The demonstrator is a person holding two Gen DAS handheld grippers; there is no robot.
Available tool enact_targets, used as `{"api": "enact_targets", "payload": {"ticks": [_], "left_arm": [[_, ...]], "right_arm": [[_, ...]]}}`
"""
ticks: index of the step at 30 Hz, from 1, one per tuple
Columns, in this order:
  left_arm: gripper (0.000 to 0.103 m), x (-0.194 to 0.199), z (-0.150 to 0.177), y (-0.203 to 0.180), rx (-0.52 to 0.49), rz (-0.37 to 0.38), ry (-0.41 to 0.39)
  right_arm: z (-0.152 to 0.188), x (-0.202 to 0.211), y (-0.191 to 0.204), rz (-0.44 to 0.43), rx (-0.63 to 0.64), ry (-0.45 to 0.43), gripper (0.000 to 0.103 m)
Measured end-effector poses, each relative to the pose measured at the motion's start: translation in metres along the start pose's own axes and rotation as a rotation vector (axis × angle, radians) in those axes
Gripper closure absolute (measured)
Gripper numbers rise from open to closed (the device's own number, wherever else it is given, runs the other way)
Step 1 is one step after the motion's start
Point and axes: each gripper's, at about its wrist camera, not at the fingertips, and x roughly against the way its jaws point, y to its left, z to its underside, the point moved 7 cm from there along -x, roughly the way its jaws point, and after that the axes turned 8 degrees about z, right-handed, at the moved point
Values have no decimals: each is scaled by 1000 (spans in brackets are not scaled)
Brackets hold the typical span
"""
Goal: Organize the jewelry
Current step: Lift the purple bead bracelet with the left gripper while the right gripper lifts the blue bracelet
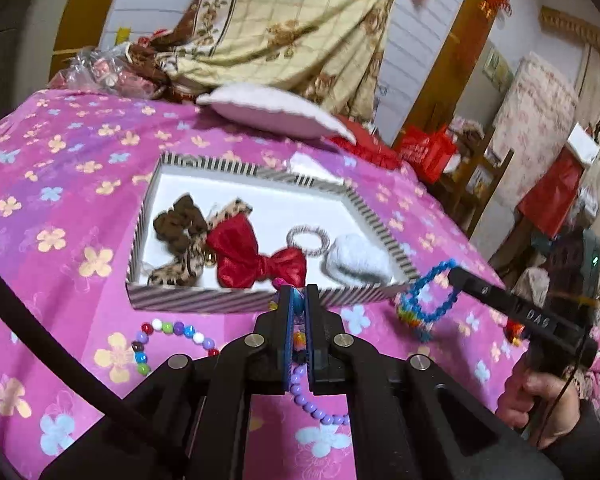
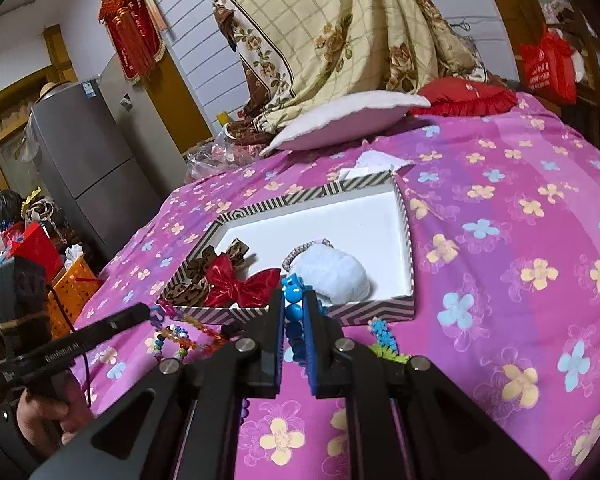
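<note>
Left wrist view: the left gripper (image 1: pixel 299 300) sits at the 6 o'clock edge with its jaws pressed together on a multicoloured bead strand (image 1: pixel 300 390), whose lilac beads hang below the pads and curl toward 5 o'clock. Directly beyond the fingertips, toward 12 o'clock, lies the striped box (image 1: pixel 236 300), a shallow white-floored tray on the pink flowered bedspread (image 1: pixel 60 184). Inside it, from 9 o'clock to 3 o'clock, rest a brown scrunchie (image 1: pixel 180 222), a leopard-print bow (image 1: pixel 180 272), a red bow (image 1: pixel 256 258), a grey hair tie (image 1: pixel 308 240) and a white fluffy piece (image 1: pixel 356 262). A second bead bracelet (image 1: pixel 168 338) lies on the bedspread at 9 o'clock of the gripper, outside the box. At 3 o'clock the right gripper (image 1: pixel 454 270) carries a blue beaded loop (image 1: pixel 434 294) clear of the bedspread, just beside the box's near corner; a hand (image 1: pixel 536 400) grips its handle.

Right wrist view: the right gripper (image 2: pixel 294 300) is closed narrowly on the blue beaded loop (image 2: pixel 293 296), which stands up between the pads in front of the box's near wall (image 2: pixel 364 310). At 9 o'clock the left gripper (image 2: pixel 148 311) holds the bead strand (image 2: pixel 172 336) low over the bedspread. A pale cushion (image 2: pixel 348 120) lies at 12 o'clock beyond the box.
</note>
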Motion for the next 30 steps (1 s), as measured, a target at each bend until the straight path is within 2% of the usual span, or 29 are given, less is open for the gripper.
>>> {"api": "enact_targets", "payload": {"ticks": [6,16,30], "left_arm": [[103,12,-8,-3,-2,40,-59],[103,3,-2,0,6,8,-15],[103,4,0,4,21,-2,-14]], "right_arm": [[0,2,4,3,23,-9,94],[0,1,3,26,22,-10,94],[2,-1,8,2,33,-5,94]]}}
